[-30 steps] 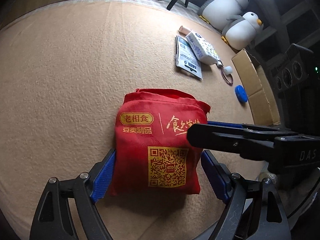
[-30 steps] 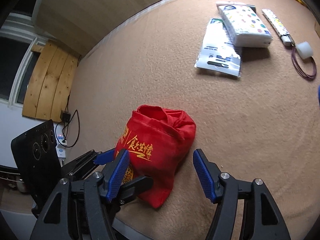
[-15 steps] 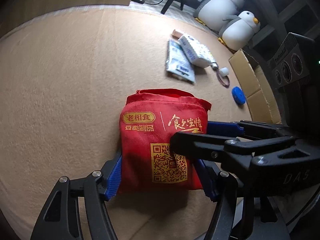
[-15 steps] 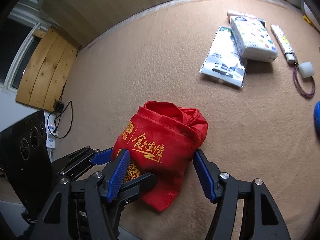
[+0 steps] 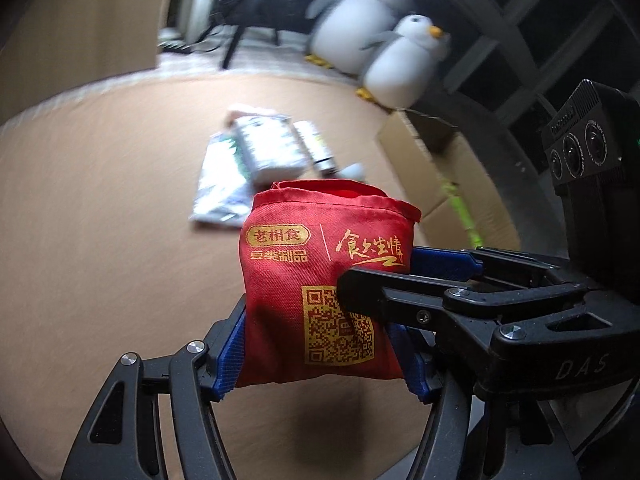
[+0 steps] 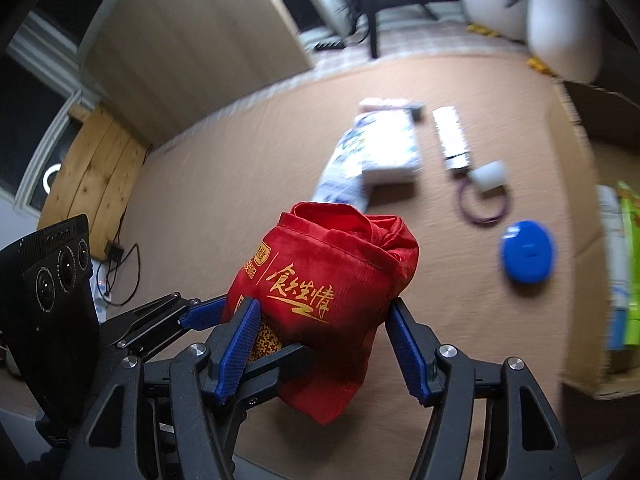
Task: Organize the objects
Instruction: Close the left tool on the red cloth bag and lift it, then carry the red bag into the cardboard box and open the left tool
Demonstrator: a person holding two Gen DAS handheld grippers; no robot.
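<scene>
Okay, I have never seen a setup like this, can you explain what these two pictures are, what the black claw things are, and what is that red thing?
These are two handheld grippers, one in each of a person's hands, each with a wide-angle camera looking along its blue-padded jaws. One picture comes from the left gripper, the other from the right gripper. Both are clamped on the same red cloth bag, which appears lifted off the tan carpet, with its shadow below. The left jaws closed in on it about half a second ago. On the carpet lie blurred white packets, a purple cord loop and a blue round lid. A cardboard box and two plush penguins sit behind.
</scene>
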